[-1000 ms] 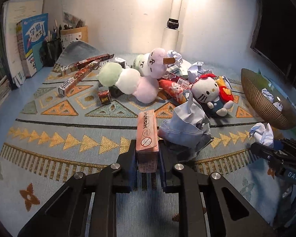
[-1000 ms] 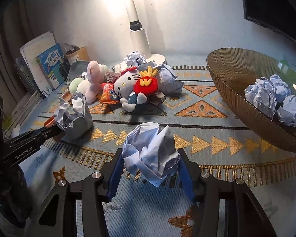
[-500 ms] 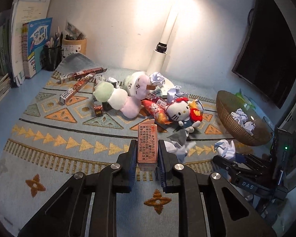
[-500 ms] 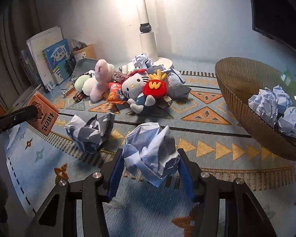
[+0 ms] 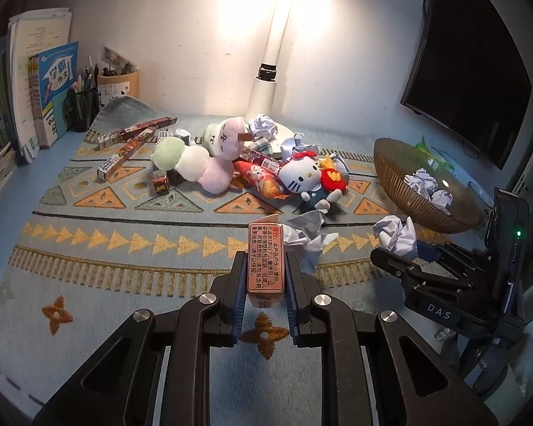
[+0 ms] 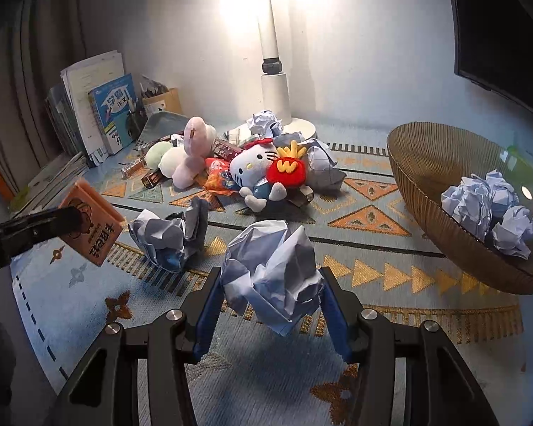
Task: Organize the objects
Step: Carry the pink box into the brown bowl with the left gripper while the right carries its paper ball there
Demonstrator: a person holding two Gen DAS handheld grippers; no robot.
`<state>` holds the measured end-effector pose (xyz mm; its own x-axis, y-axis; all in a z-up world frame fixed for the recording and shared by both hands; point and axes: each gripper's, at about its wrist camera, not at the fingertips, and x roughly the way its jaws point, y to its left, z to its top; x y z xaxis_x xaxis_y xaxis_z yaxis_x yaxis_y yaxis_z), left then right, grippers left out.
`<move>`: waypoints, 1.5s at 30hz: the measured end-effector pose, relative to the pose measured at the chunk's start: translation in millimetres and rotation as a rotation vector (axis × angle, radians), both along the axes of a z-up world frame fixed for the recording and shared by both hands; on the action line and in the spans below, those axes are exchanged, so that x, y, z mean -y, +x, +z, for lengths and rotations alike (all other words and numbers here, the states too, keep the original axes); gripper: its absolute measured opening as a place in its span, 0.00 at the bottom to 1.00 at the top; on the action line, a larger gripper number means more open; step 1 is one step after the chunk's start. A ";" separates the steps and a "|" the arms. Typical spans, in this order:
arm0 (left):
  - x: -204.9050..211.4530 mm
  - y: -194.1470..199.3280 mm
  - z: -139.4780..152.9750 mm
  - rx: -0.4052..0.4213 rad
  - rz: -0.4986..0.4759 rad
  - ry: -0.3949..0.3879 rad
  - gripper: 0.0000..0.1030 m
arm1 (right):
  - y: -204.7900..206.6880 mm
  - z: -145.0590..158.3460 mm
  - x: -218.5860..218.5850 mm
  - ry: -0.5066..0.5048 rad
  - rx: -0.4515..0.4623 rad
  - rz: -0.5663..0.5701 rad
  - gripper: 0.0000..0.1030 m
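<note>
My left gripper (image 5: 265,269) is shut on a small orange box (image 5: 265,257) and holds it above the patterned mat; the box also shows at the left of the right wrist view (image 6: 92,225). My right gripper (image 6: 272,289) is shut on a crumpled paper ball (image 6: 272,273), also in the left wrist view (image 5: 396,236), held above the mat left of the brown wicker bowl (image 6: 426,163). The bowl holds several paper balls (image 6: 490,209). Another crumpled paper (image 6: 170,234) lies on the mat between the grippers.
A pile of plush toys with a Hello Kitty (image 5: 302,177), snack packets and long boxes (image 5: 131,142) lies mid-mat before a white lamp base (image 6: 275,96). Books (image 5: 53,92) and a pen cup stand far left. A dark monitor (image 5: 469,71) hangs at the right.
My left gripper has lifted the orange box up and back from the crumpled paper. My right gripper has kept its paper ball and risen slightly.
</note>
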<state>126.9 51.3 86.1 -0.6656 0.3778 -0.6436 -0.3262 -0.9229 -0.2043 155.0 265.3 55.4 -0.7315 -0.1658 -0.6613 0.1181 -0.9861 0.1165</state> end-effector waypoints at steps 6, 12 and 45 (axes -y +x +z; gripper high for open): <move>-45.3 -10.9 48.1 -0.096 -0.101 0.007 0.16 | 21.6 66.6 -55.3 -0.004 -0.124 -0.138 0.50; -140.0 -48.8 85.0 -0.153 -0.240 0.044 0.16 | 12.7 99.5 -118.8 0.064 -0.101 -0.406 0.50; 10.9 -61.6 -15.5 -0.039 0.226 -0.221 0.83 | 5.6 -7.3 16.2 0.123 -0.010 -0.148 1.00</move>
<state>65.3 40.4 70.6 -0.7427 0.0712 -0.6659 -0.1116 -0.9936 0.0182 160.6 249.1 48.1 -0.7486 0.0262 -0.6625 -0.0292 -0.9996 -0.0066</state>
